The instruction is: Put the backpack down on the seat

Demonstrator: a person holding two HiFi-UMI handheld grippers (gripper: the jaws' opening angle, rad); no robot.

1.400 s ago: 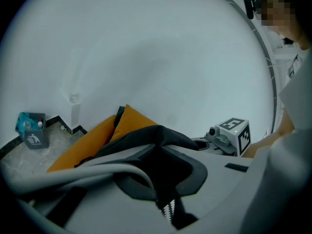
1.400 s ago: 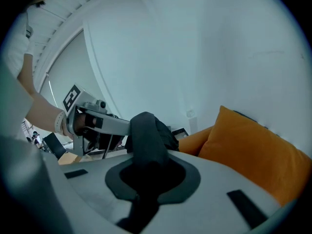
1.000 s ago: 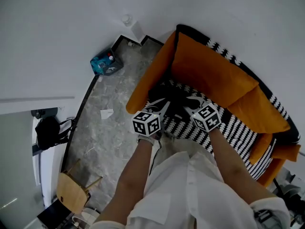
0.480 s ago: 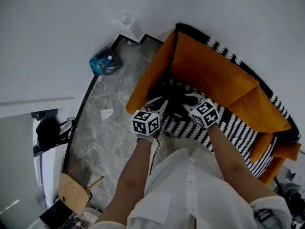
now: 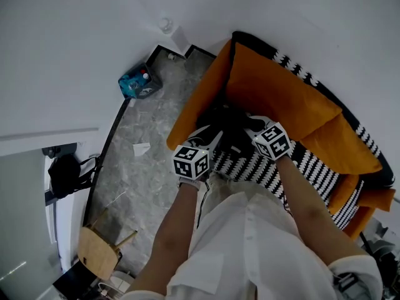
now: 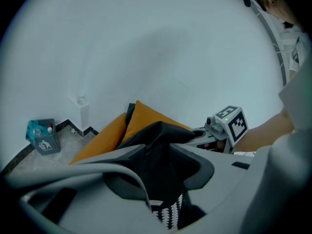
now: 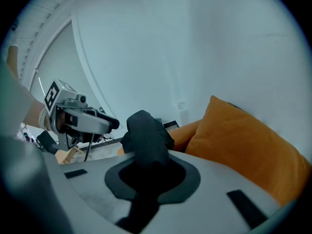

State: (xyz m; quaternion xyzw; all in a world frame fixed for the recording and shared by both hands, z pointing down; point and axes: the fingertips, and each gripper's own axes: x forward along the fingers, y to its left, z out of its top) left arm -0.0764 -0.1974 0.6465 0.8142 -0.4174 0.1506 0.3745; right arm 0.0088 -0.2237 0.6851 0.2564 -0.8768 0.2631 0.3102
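The black backpack [image 5: 228, 127] rests on the sofa's black-and-white patterned seat [image 5: 303, 167], at the end by the orange armrest [image 5: 194, 105]. My left gripper [image 5: 214, 132] is at its near left side; its jaws are opening and stand wide, with loose black backpack fabric [image 6: 161, 145] between them, no pad pressing. My right gripper [image 5: 250, 122] is at the pack's right side. In the right gripper view it [image 7: 146, 179] is shut on a thick black strap [image 7: 145, 135] of the backpack, and its jaws are just starting to open.
Orange back cushions [image 5: 275, 99] stand right behind the pack. On the grey floor to the left lie a blue box [image 5: 139, 83] and a scrap of paper [image 5: 141, 148]. A black bag [image 5: 62, 174] and a wooden chair [image 5: 94, 252] are at the lower left.
My right gripper has shifted a little farther in toward the back cushions. The left gripper has hardly moved.
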